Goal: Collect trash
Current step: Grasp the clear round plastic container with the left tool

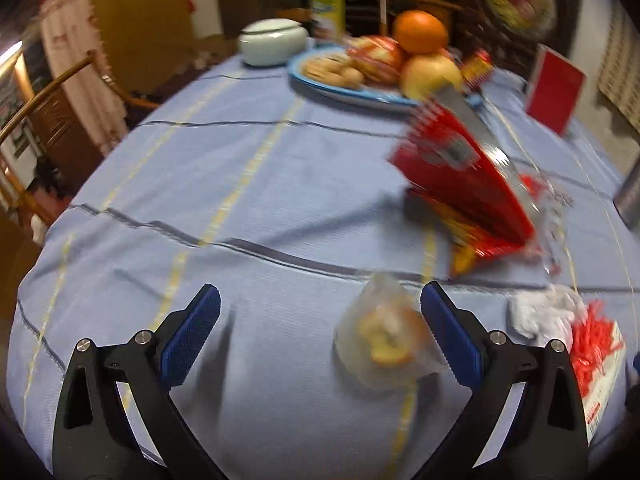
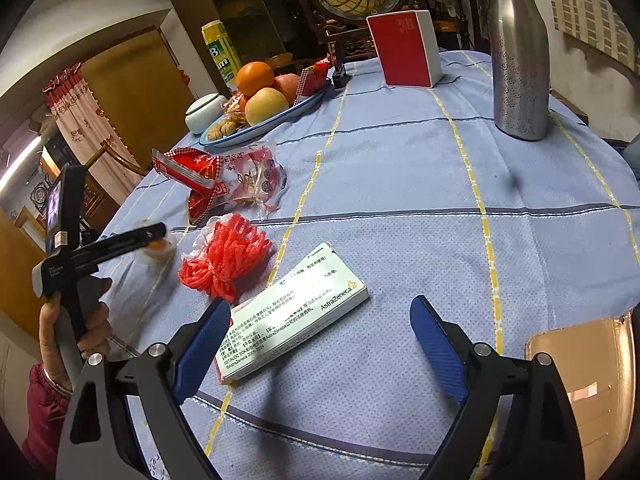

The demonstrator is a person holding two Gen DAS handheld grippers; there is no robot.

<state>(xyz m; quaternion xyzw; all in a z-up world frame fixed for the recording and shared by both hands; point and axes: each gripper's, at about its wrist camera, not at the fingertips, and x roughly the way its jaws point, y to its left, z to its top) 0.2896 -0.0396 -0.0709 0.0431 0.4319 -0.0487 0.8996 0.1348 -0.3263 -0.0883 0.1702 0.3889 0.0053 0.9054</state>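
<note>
My left gripper (image 1: pixel 320 336) hangs over the blue tablecloth (image 1: pixel 248 184) with its fingers spread wide, gripping nothing. The left view is smeared by motion blur, so edges are soft. Landmark: the fruit plate (image 2: pixel 280 118).

On the near side of the plate from my left camera, a clear bag with fruit scraps (image 1: pixel 386 340) lies on the cloth against the inner face of the right finger; I cannot tell if they actually touch. Between bag and plate lies a red snack wrapper (image 1: pixel 468 184), its print unreadable. A crumpled white tissue (image 1: pixel 540 314) and red netting (image 1: pixel 592 336) sit at the right edge, the netting cut off by the frame.

My right gripper (image 2: pixel 320 336) is also wide open and empty. A white medicine box (image 2: pixel 296 308) lies between its fingers, its near corner hidden behind the left finger. Nearer the plate than the box: the netting (tissue mostly hidden under it), then the wrapper. A steel bottle (image 2: pixel 518 52) stands well right of the plate. The bag is half hidden behind the left gripper's arm in this view.
</note>
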